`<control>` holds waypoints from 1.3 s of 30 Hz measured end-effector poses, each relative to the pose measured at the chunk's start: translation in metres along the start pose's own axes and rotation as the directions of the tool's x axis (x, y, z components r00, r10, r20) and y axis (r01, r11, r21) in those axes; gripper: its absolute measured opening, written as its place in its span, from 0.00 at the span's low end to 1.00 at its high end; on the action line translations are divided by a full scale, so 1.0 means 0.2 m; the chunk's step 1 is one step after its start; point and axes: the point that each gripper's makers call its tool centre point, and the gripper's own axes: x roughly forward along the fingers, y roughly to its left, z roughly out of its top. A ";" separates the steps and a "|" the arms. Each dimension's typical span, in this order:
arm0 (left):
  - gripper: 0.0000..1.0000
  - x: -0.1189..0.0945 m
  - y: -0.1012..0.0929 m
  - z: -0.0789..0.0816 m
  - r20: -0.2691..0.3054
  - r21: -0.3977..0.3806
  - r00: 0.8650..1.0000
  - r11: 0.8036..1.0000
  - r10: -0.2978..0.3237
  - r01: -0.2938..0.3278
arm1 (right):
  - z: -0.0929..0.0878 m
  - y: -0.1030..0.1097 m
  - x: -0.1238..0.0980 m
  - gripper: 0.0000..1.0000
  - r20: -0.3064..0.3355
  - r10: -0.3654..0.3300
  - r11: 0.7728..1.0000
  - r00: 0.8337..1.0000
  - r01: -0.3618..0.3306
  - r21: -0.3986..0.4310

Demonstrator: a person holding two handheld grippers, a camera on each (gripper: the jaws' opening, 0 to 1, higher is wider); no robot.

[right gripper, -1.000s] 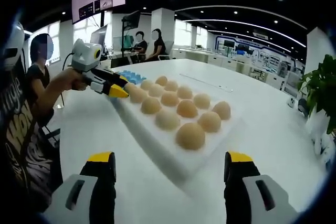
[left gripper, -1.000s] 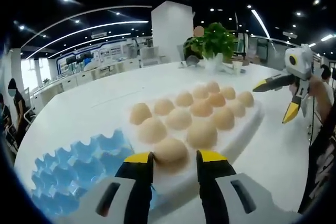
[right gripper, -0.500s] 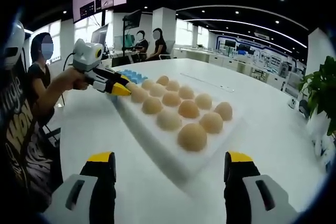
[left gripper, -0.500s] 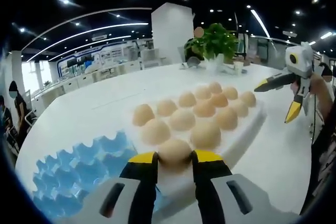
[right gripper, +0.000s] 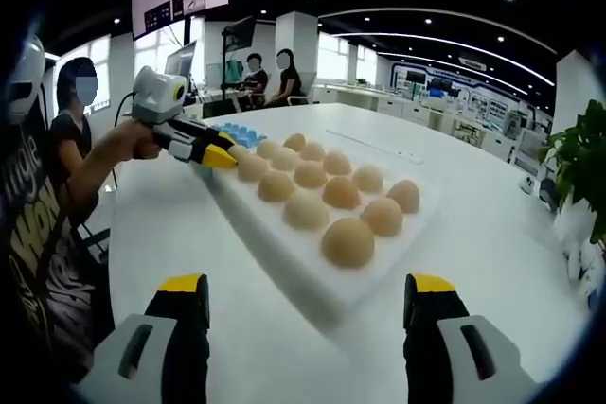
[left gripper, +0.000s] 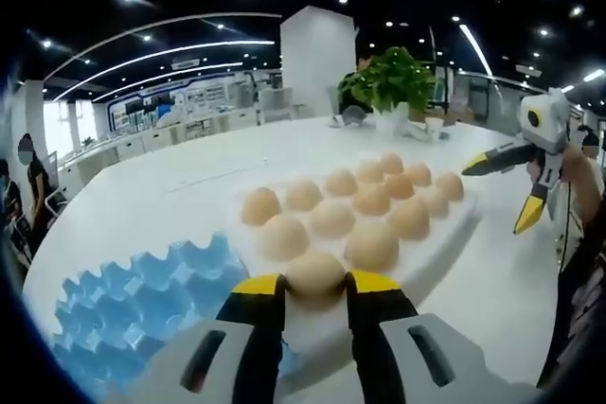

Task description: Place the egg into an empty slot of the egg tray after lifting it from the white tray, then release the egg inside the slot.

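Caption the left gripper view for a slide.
Left tool closed on the nearest egg of the white tray, blue egg tray alongside.

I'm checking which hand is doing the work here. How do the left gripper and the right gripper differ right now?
The left gripper has its jaws closed in on an egg at the near corner of the white tray; the right gripper is wide open with nothing between its jaws. The left one is at the tray beside the blue egg tray; the right one hangs over bare table short of the white tray. Both have yellow-tipped jaws.
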 end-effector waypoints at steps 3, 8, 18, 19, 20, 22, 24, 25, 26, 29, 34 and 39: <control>0.24 -0.01 0.00 0.02 0.001 -0.046 1.000 0.999 0.006 -0.006 | 0.00 0.00 0.00 0.88 -0.004 0.003 1.000 1.000 -0.003 -0.001; 0.25 0.00 -0.03 -0.03 -0.051 0.042 0.999 0.999 0.005 -0.003 | -0.01 0.01 0.01 0.87 -0.011 0.007 1.000 1.000 -0.008 -0.007; 0.46 0.05 -0.13 0.02 -0.029 0.023 0.998 0.998 -0.049 0.050 | -0.02 0.01 -0.01 0.86 -0.015 0.007 1.000 1.000 -0.007 -0.002; 0.45 0.04 -0.14 0.02 -0.025 0.020 0.998 0.999 -0.049 0.050 | -0.02 0.01 -0.01 0.86 -0.014 0.005 1.000 1.000 -0.005 -0.001; 0.43 0.04 -0.13 0.02 -0.022 0.022 0.999 0.999 -0.047 0.047 | -0.02 0.01 -0.01 0.86 -0.015 0.002 1.000 1.000 -0.002 -0.002; 0.27 0.02 -0.07 0.02 -0.011 0.035 0.999 0.999 0.035 -0.035 | -0.01 0.00 -0.01 0.86 -0.014 0.001 1.000 1.000 -0.001 -0.006; 0.27 0.00 -0.12 0.01 -0.006 0.019 1.000 1.000 -0.017 0.018 | -0.01 0.00 -0.01 0.86 -0.011 0.004 1.000 1.000 -0.004 -0.010; 0.27 0.00 -0.14 0.01 -0.004 0.039 1.000 0.999 -0.028 0.028 | 0.00 0.01 -0.01 0.86 -0.010 0.005 1.000 1.000 -0.006 -0.011; 0.27 0.01 -0.15 0.02 -0.006 0.036 1.000 0.999 -0.026 0.026 | 0.00 0.01 -0.01 0.86 -0.010 0.008 1.000 1.000 -0.008 -0.012; 0.28 0.02 -0.16 0.02 0.003 0.046 0.999 0.998 -0.037 0.037 | 0.00 0.01 0.00 0.86 -0.012 0.013 1.000 1.000 -0.013 -0.019; 0.29 0.06 -0.12 0.03 0.038 0.047 0.999 0.999 -0.026 0.024 | 0.00 0.01 0.00 0.86 -0.012 0.010 1.000 1.000 -0.011 -0.017; 0.28 0.05 -0.10 0.03 0.039 0.043 0.999 0.999 -0.014 0.013 | 0.00 0.02 0.00 0.86 -0.014 0.012 1.000 1.000 -0.012 -0.020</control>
